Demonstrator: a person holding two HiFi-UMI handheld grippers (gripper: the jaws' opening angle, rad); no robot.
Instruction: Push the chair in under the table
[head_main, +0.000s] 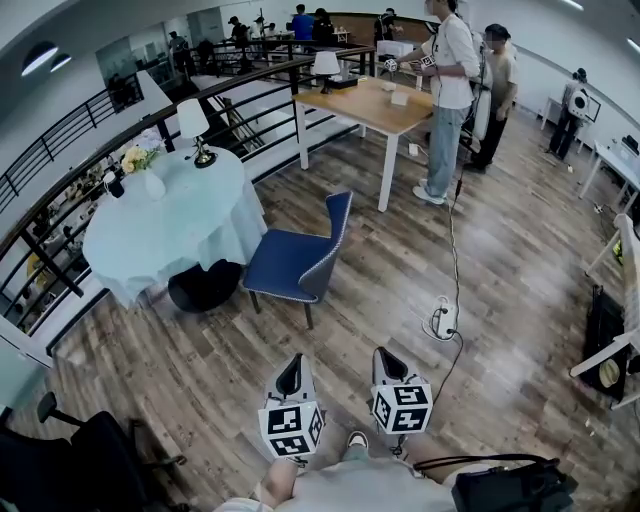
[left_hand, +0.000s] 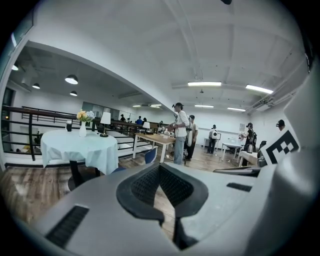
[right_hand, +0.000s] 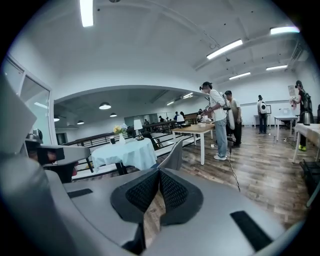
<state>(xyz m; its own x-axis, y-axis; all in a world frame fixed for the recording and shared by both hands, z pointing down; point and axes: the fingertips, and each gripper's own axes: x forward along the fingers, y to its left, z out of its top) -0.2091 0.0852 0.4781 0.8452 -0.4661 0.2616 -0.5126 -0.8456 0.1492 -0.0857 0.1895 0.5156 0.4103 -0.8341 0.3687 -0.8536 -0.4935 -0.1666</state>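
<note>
A blue padded chair (head_main: 295, 262) stands on the wood floor beside a round table (head_main: 170, 215) draped in a pale cloth. Its seat faces the table and its back (head_main: 337, 222) faces me. The chair is pulled out from the table. My left gripper (head_main: 291, 365) and right gripper (head_main: 386, 358) are side by side low in the head view, well short of the chair, touching nothing. Both are shut and empty. In the left gripper view the shut jaws (left_hand: 160, 169) point past the chair (left_hand: 149, 155) and table (left_hand: 80, 146). The right gripper (right_hand: 158, 173) points toward the chair back (right_hand: 175, 154).
A lamp (head_main: 193, 125) and a vase of flowers (head_main: 140, 163) stand on the round table. A black railing (head_main: 90, 160) runs behind it. A wooden table (head_main: 370, 103) with people (head_main: 452, 90) stands farther back. A power strip and cable (head_main: 443, 318) lie on the floor to the right.
</note>
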